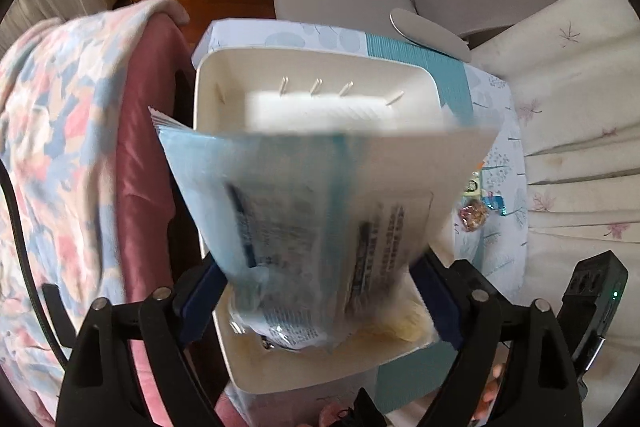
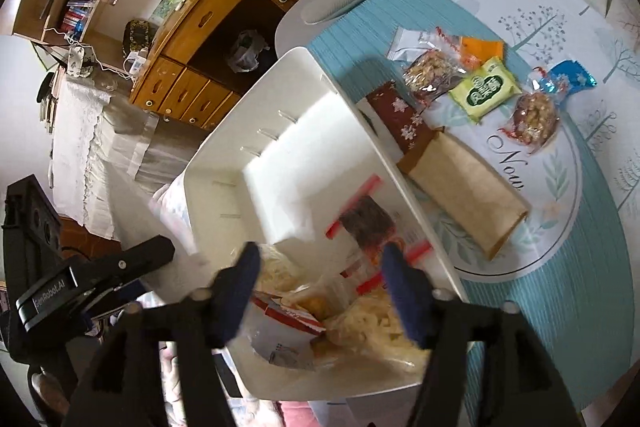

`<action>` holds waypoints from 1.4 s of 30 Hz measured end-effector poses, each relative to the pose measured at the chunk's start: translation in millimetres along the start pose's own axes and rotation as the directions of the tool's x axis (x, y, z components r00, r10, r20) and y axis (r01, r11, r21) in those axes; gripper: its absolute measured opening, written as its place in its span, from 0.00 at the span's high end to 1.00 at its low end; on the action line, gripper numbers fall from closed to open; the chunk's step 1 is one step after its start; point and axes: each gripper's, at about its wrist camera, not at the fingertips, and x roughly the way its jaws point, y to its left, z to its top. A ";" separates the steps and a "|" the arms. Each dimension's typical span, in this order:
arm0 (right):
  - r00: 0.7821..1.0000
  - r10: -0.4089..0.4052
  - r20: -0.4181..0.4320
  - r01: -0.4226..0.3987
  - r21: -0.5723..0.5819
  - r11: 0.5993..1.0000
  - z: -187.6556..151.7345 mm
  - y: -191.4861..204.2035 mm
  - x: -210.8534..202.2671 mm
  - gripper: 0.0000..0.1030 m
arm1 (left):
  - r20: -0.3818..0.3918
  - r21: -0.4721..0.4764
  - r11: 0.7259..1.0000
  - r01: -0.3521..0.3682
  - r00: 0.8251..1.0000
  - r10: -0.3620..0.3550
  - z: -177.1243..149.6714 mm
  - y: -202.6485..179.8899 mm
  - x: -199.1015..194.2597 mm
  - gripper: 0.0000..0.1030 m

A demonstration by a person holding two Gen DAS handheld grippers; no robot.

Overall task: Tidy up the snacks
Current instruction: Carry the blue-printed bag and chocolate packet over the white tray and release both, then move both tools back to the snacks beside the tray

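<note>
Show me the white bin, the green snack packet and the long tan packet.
white bin [image 2: 280,99]: right wrist view, far rim.
green snack packet [image 2: 485,90]: right wrist view, middle of its face.
long tan packet [image 2: 472,193]: right wrist view, middle of its length.

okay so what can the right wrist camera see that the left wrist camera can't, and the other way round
Only the right wrist view shows the long tan packet, the dark red snowflake packet and the green packet lying on the placemat, beside the bin. Only the left wrist view shows the pale blue packet standing blurred between the left gripper fingers, over the bin. Both show the white bin with snacks already inside.
</note>
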 end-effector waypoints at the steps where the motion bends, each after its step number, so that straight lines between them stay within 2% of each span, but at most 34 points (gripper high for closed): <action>1: 1.000 0.000 0.004 0.000 -0.002 1.000 -0.5 -0.1 -1.8 0.34 | 0.005 0.002 1.000 0.007 1.000 -0.007 -1.5 -0.5 -1.2 0.09; 3: 1.000 -0.001 0.009 0.001 -0.005 1.000 -1.4 -1.6 -6.1 0.34 | 0.021 0.018 1.000 0.003 1.000 -0.003 -3.3 -4.2 -5.5 0.04; 14: 1.000 -0.008 0.022 0.009 -0.025 1.000 -12.5 -18.6 -30.8 0.34 | 0.093 0.072 0.996 0.045 0.994 -0.051 -40.4 -30.4 -33.9 0.04; 20: 1.000 0.000 -0.003 0.000 -0.062 0.998 -16.1 -37.6 -46.1 0.34 | 0.147 0.125 0.992 0.016 0.989 -0.034 -75.0 -65.7 -46.4 0.04; 23: 1.000 -0.008 -0.013 0.007 -0.093 0.996 -14.2 -51.9 -57.5 0.34 | 0.170 0.121 0.993 0.015 0.985 -0.036 -89.8 -82.8 -49.3 0.04; 32: 0.998 -0.065 -0.013 0.061 -0.187 0.980 -3.0 -103.1 -94.4 0.34 | 0.156 0.087 0.996 0.023 0.987 -0.037 -125.1 -137.6 -31.1 0.04; 37: 0.993 -0.117 -0.018 0.108 -0.258 0.960 7.1 -129.6 -103.9 0.34 | 0.135 0.058 0.998 0.022 0.990 -0.030 -138.3 -166.7 -12.3 0.04; 42: 0.989 -0.146 -0.023 0.131 -0.323 0.937 21.6 -151.0 -108.7 0.34 | 0.099 0.041 0.998 0.053 0.994 -0.057 -152.6 -199.2 10.9 0.04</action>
